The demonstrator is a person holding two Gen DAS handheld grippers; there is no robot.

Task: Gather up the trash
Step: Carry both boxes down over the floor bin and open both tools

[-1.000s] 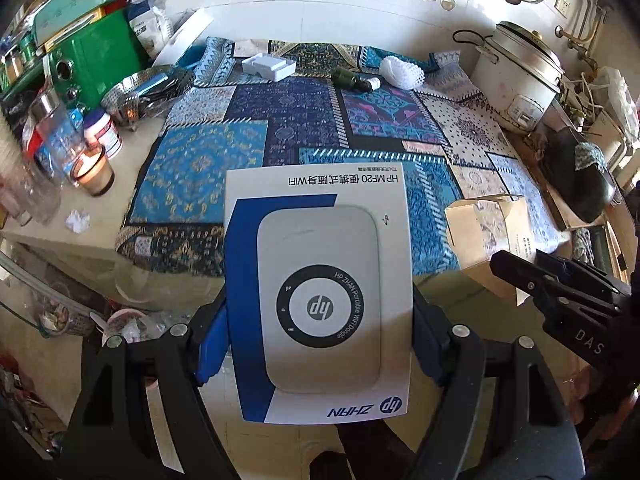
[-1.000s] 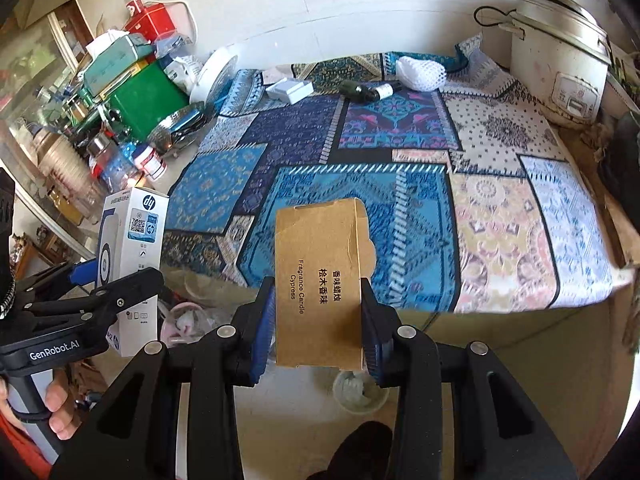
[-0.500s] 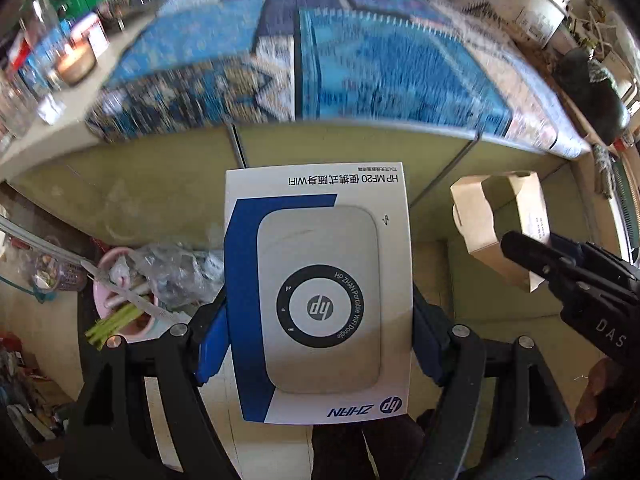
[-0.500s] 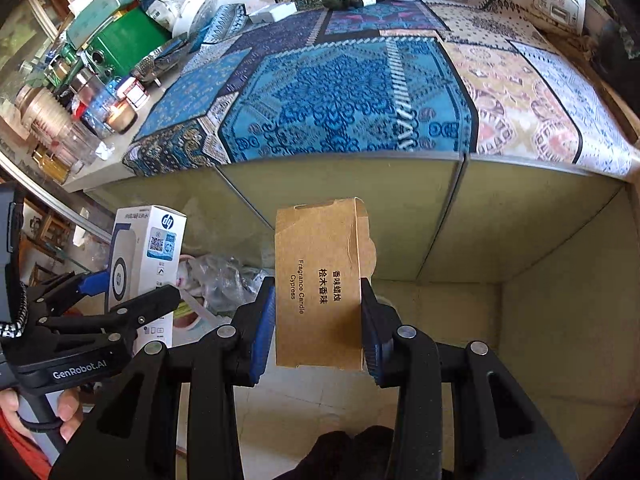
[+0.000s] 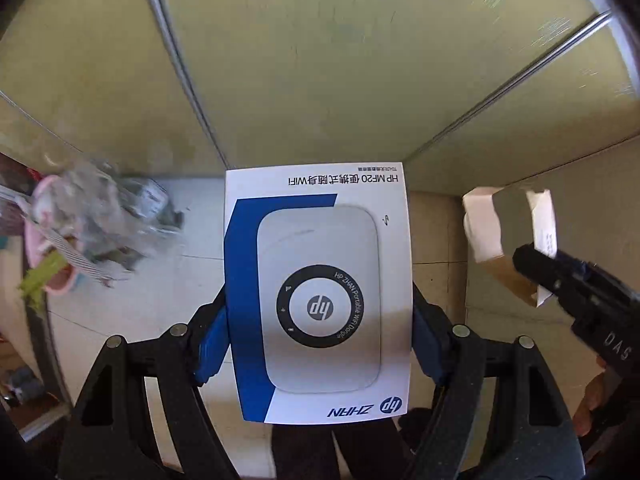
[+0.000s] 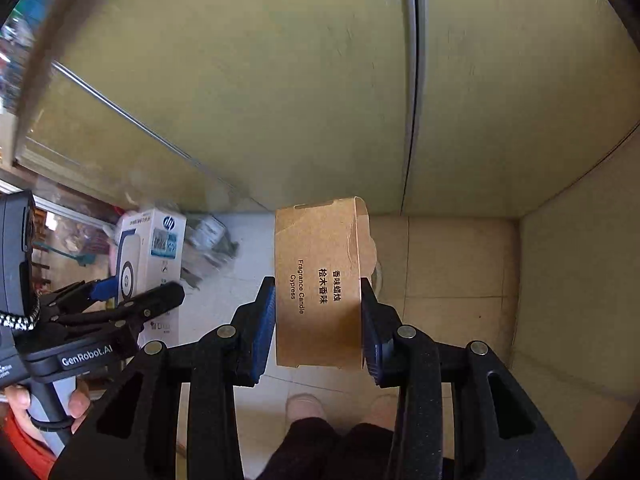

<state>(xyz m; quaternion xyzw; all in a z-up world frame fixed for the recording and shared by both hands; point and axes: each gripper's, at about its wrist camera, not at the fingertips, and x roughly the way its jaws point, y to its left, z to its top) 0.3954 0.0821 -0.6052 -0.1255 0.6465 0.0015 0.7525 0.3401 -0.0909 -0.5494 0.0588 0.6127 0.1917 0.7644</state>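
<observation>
White HP wifi box [image 5: 318, 296] sits clamped in the left gripper [image 5: 318, 334], just in front of the olive cabinet doors [image 5: 340, 60]; kraft candle box [image 6: 320, 292] pinched by the right gripper [image 6: 318, 320] beside it; pink bin [image 5: 48, 240] with crumpled plastic off to the cabinet's left.

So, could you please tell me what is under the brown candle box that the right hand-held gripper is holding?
Under the brown candle box, clamped in the right hand-held gripper, lie pale floor tiles and the person's feet. The tiles straight beneath it are covered by the box.
</observation>
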